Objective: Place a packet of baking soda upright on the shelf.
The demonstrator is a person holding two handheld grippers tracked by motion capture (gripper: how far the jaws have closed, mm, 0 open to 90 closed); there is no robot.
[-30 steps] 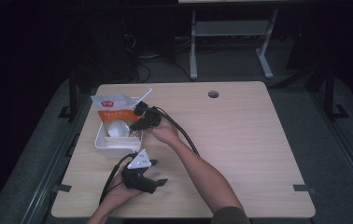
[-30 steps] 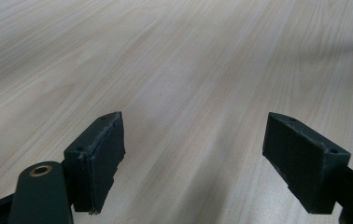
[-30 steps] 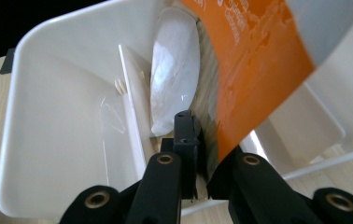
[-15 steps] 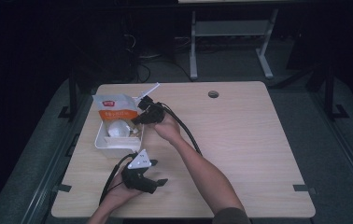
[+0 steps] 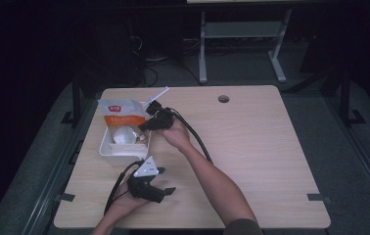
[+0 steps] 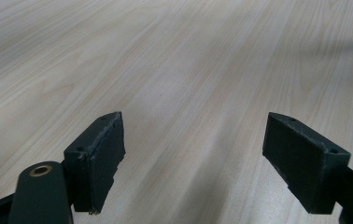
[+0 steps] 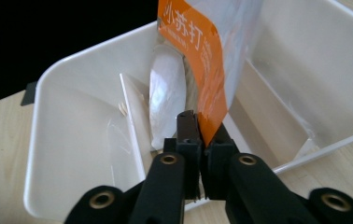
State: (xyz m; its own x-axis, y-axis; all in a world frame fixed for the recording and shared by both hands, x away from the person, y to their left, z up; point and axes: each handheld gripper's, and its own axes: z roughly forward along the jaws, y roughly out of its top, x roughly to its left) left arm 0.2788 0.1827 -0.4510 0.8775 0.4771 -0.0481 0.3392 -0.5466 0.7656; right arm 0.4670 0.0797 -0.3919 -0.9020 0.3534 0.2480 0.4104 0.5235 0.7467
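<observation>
**Operator:** Since a second ago I see my right gripper (image 5: pixel 149 123) has shifted only slightly at the bin's near edge; the pouch has barely moved with it, and my left gripper (image 5: pixel 166 181) has not moved.

**Observer:** Start big. What's around?

**Operator:** Dark room, a metal stand (image 5: pixel 242 46) behind, then the pale wooden table (image 5: pixel 251 147). At its left stands the white bin (image 5: pixel 117 149), divided into compartments.

**Observer:** And the pouch?

**Operator:** I see the orange-and-white pouch (image 7: pixel 202 60) standing tilted in the bin, leaning over the far wall. Its lower corner sits right between my right jaws. They have just been opening a touch, yet in the right gripper view they are nearly together and pinching that orange edge.

**Observer:** Anything beside it?

**Operator:** I make out a white rounded packet (image 7: pixel 167 98) just behind the pouch, against a divider.

**Observer:** Left side?

**Operator:** Its jaws stand wide apart with bare wood between them, holding nothing, low over the table's near part, well apart from the bin.
</observation>
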